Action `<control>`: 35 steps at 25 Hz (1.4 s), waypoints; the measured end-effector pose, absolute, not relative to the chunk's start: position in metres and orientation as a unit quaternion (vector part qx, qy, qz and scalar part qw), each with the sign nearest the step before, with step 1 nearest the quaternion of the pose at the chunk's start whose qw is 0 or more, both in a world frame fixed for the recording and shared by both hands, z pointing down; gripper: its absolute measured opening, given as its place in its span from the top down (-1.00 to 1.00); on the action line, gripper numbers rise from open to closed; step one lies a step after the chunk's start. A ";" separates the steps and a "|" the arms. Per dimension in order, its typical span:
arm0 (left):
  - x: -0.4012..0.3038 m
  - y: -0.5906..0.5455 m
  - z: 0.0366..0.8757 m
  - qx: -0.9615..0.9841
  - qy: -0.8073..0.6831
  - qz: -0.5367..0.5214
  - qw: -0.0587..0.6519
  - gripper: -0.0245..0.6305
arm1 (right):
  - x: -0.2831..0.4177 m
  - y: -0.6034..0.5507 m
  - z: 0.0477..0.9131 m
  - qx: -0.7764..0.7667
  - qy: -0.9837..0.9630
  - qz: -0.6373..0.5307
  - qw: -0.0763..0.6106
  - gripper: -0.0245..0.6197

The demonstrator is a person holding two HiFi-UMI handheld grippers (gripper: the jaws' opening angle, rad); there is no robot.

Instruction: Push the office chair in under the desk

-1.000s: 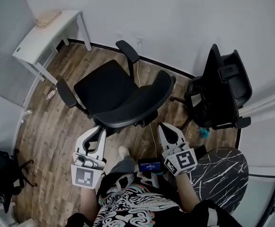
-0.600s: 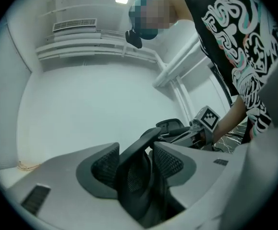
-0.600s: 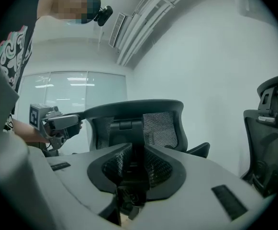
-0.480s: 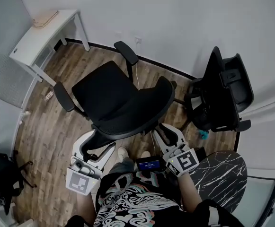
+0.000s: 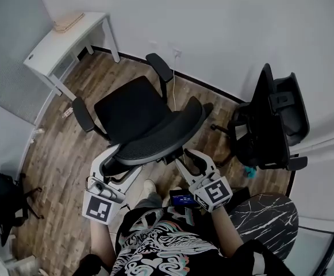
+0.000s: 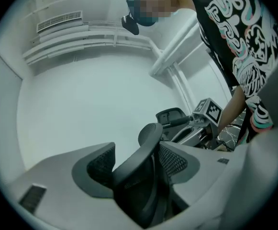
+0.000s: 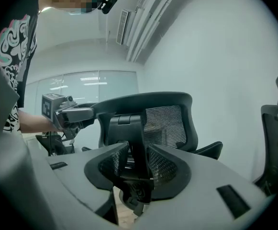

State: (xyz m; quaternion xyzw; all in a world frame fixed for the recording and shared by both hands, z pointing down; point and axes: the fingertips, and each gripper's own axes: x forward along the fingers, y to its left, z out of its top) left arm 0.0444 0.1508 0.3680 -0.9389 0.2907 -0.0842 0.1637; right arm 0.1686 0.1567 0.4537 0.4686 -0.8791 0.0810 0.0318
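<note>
The black office chair (image 5: pixel 135 111) stands on the wood floor with its mesh backrest (image 5: pixel 164 137) toward me and its seat facing the white desk (image 5: pixel 54 48) at the far left corner. My left gripper (image 5: pixel 123 163) sits at the backrest's left end. Its jaws have just been opening and stand wide, with the backrest's edge (image 6: pixel 148 138) between them, untouched. My right gripper (image 5: pixel 191 158) is at the backrest's right end. Its jaws have also just been opening, and the chair's back spine (image 7: pixel 138 147) stands between its open pads (image 7: pixel 170 169).
A second black chair (image 5: pixel 276 117) stands against the wall at right. A dark marble-patterned round table (image 5: pixel 267 211) is at my right side. Another dark chair base (image 5: pixel 3 200) sits at the left edge. Small bottles (image 5: pixel 68 111) lie on the floor by the desk.
Both grippers' jaws went from shut to wide open and now straddle the backrest. The chair has swung slightly, and both grippers sit closer to its back.
</note>
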 end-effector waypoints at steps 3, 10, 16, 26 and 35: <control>0.044 0.148 0.378 -0.930 0.297 -0.125 0.175 0.07 | 0.166 0.153 0.457 0.467 -0.880 0.075 0.048 0.51; 0.044 0.139 0.399 -0.914 0.279 -0.210 0.208 0.07 | 0.163 0.143 0.466 0.463 -0.881 0.077 0.064 0.51; 0.042 0.124 0.412 -0.909 0.268 -0.243 0.206 0.07 | 0.156 0.131 0.462 0.465 -0.880 0.068 0.065 0.51; 0.054 0.113 0.421 -0.919 0.244 -0.241 0.196 0.01 | 0.149 0.118 0.462 0.468 -0.878 0.070 0.069 0.53; 0.060 0.103 0.422 -0.920 0.249 -0.231 0.195 0.00 | 0.141 0.114 0.465 0.449 -0.888 0.083 0.059 0.59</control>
